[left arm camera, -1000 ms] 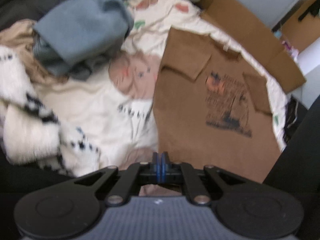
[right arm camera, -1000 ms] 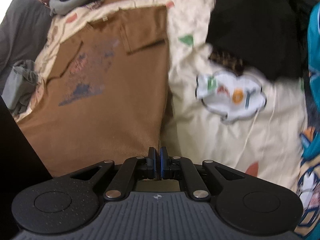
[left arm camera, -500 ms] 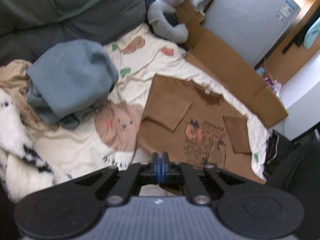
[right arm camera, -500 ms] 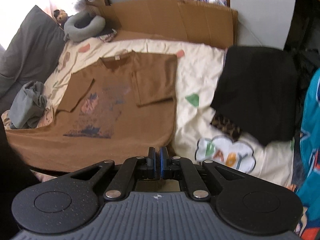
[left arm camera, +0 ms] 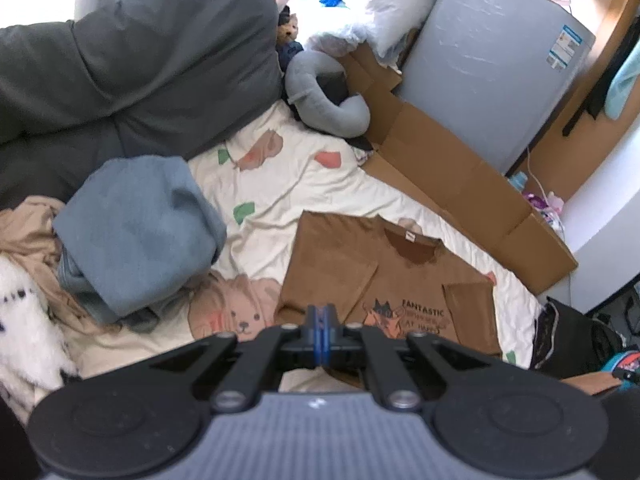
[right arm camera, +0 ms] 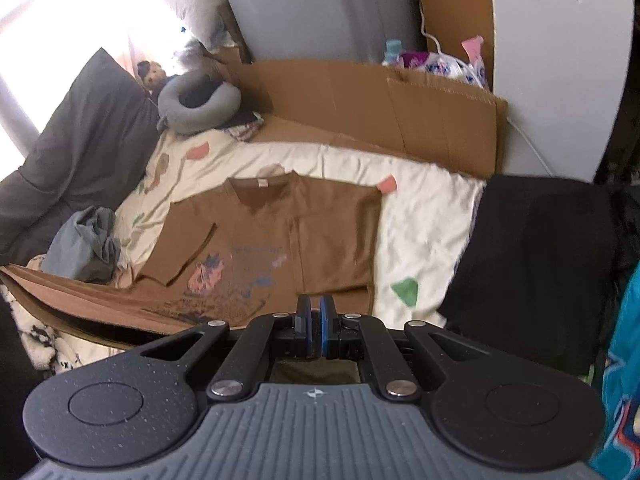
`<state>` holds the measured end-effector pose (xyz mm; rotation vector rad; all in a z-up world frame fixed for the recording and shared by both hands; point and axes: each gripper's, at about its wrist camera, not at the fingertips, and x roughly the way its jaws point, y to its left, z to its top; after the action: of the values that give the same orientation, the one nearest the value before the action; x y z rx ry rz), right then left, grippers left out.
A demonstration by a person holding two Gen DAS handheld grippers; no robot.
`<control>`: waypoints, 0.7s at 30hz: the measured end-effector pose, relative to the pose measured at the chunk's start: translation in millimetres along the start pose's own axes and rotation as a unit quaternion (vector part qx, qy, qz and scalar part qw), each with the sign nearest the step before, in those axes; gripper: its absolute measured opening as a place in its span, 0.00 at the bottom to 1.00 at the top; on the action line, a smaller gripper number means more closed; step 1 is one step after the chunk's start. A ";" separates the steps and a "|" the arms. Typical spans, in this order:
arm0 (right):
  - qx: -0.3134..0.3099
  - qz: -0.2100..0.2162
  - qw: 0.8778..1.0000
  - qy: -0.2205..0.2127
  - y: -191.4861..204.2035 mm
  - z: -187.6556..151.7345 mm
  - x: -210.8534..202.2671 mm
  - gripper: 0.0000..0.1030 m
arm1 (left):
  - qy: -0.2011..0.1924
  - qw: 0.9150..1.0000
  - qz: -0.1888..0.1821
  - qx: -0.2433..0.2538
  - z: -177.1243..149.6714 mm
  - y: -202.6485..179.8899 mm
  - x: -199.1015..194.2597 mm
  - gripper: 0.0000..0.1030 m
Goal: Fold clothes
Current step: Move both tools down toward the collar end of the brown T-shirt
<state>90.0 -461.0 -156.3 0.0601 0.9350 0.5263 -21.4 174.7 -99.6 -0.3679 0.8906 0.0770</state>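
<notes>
Brown cotton T-shirt (left arm camera: 384,280) with a printed chest graphic is lying face up on the cream cartoon-print bed sheet (left arm camera: 280,184), one of it, both sleeves folded inward over the chest. Its bottom hem is being lifted off the bed: in the right wrist view the hem edge (right arm camera: 120,304) is running raised from the left border toward the tongs.

Left tongs (left arm camera: 322,334): pads pressed together, pinching the brown hem. Right tongs (right arm camera: 316,330): pads nearly together, brown fabric showing behind and under them, gripping the same hem.

Counts, other items:
- 1 blue-grey folded garment (left arm camera: 136,232) sitting on a beige crumpled cloth (left arm camera: 24,224), left of the shirt, apart from it.
- 1 white fluffy blanket with black marks (left arm camera: 24,328) at the left edge.
- 1 black folded garment (right arm camera: 536,264) right of the shirt, well apart.
- 1 grey U-shaped neck pillow (left arm camera: 320,96) at the head of the bed.
- 2 dark grey cushions (left arm camera: 152,60) stacked behind the pile.
- 1 flattened brown cardboard sheet (right arm camera: 380,112) standing along the far side of the bed.
- 1 grey cabinet (left arm camera: 488,72) behind the cardboard.
</notes>
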 end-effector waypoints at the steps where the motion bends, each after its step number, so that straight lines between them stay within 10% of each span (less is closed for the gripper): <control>1: -0.002 0.001 1.000 -0.003 -0.6 3.9 1.3 0.02 | -0.001 1.000 0.001 -0.002 3.7 -1.5 1.2 0.01; 21: 0.012 -0.029 1.000 -0.002 -15.1 58.7 71.8 0.02 | 0.012 1.000 -0.013 -0.001 59.0 -3.5 88.4 0.01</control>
<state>176.2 -431.2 -178.9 0.0558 0.9368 0.4613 79.0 184.1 -133.1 -0.3831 0.9094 0.0490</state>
